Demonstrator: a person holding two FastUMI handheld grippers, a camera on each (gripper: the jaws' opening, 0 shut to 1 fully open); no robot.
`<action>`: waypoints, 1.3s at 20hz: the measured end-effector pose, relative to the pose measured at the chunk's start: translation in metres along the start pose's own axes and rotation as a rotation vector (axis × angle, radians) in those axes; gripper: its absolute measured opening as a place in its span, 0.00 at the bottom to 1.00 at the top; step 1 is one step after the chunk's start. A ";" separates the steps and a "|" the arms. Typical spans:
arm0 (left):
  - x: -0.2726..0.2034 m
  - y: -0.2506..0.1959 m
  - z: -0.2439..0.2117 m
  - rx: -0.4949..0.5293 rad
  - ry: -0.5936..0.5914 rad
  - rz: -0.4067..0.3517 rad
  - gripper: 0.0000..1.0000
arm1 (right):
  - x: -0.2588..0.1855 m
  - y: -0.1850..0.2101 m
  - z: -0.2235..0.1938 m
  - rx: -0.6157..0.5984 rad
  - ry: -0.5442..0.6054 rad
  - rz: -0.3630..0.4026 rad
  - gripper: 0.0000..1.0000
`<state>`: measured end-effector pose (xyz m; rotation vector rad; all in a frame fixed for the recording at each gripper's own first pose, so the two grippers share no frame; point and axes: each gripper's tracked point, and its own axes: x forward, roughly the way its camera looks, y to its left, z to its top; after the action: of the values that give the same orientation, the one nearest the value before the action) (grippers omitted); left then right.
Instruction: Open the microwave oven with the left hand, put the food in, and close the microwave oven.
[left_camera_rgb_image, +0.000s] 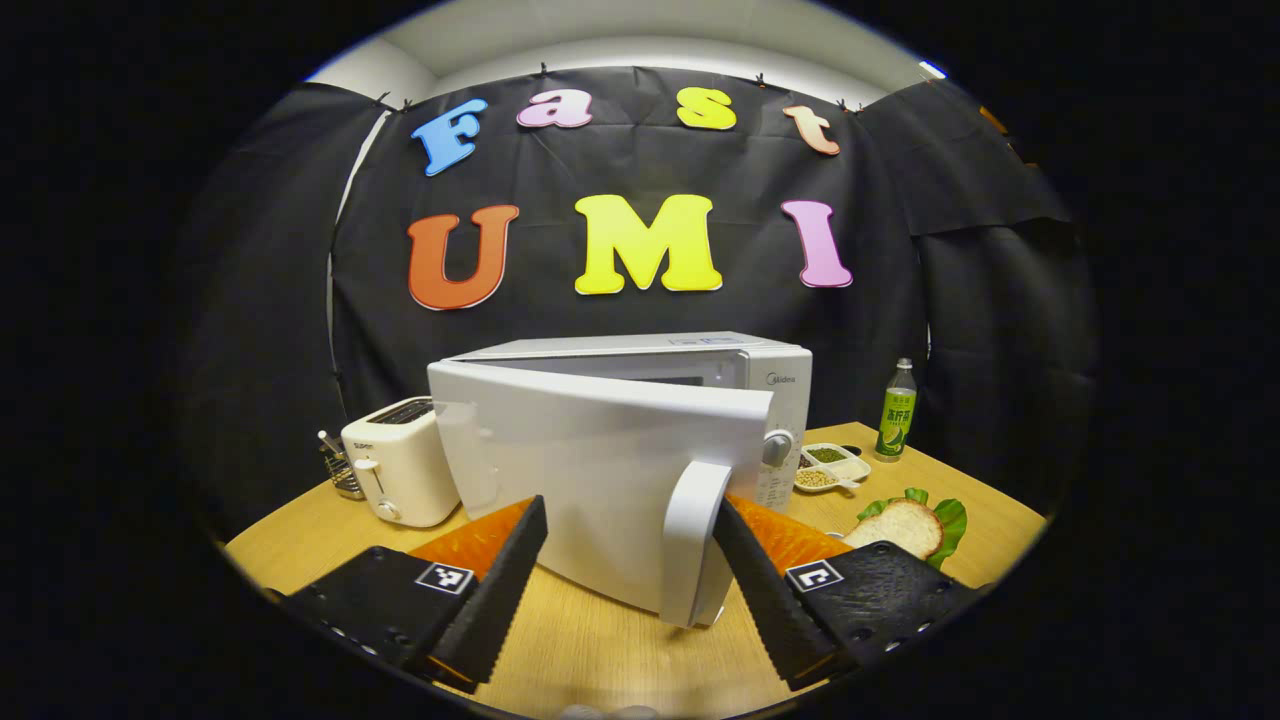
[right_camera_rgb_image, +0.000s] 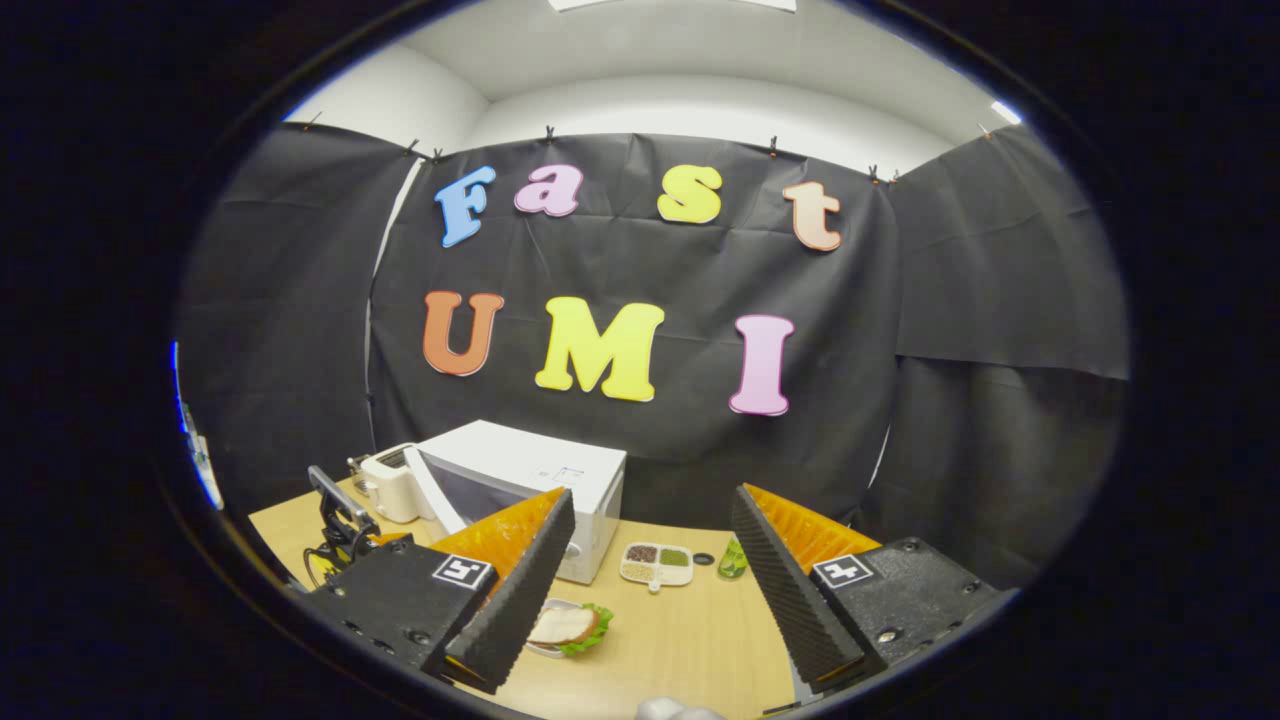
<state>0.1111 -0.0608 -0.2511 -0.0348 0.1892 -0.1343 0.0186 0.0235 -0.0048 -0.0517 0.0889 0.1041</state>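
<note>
Surface (left_camera_rgb_image: 620, 650) of pale wood grain carries everything here. Largest on it is the white microwave oven (left_camera_rgb_image: 640, 350), standing toward the back against the booth's black cloth, its door (left_camera_rgb_image: 590, 470) swung partly open toward the left gripper view so the plain white front faces the camera; a curved white handle (left_camera_rgb_image: 690, 540) runs down the door's free edge, and a round knob (left_camera_rgb_image: 777, 447) sits on the control panel behind it. In the right gripper view the microwave (right_camera_rgb_image: 540, 470) shows from its right side, door ajar with the dark window visible. A cream toaster (left_camera_rgb_image: 400, 470) stands just beside the oven's left. A green-labelled bottle (left_camera_rgb_image: 897, 410) stands well to the right. Near it lies a white divided dish (left_camera_rgb_image: 830, 468) of grains. The food, a slice of bread on lettuce (left_camera_rgb_image: 905, 525), rests on the surface in front of the oven's right corner.

Left tongs (left_camera_rgb_image: 630, 570) are spread wide, with the door handle between the fingers, neither clearly pressing it. Right tongs (right_camera_rgb_image: 650, 580) hang wide and empty above the sandwich (right_camera_rgb_image: 568, 627).
</note>
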 end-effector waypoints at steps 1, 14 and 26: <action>-0.005 0.003 0.000 -0.001 0.002 0.002 0.98 | -0.002 0.004 0.000 -0.002 -0.002 0.004 1.00; -0.090 0.101 -0.014 0.054 0.038 0.143 0.97 | -0.016 0.060 -0.010 0.010 0.008 0.096 1.00; -0.156 0.225 -0.010 0.052 0.041 0.364 0.97 | -0.010 0.096 -0.022 0.016 0.032 0.151 0.94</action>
<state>-0.0132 0.1828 -0.2424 0.0543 0.2295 0.2228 -0.0030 0.1164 -0.0298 -0.0309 0.1261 0.2535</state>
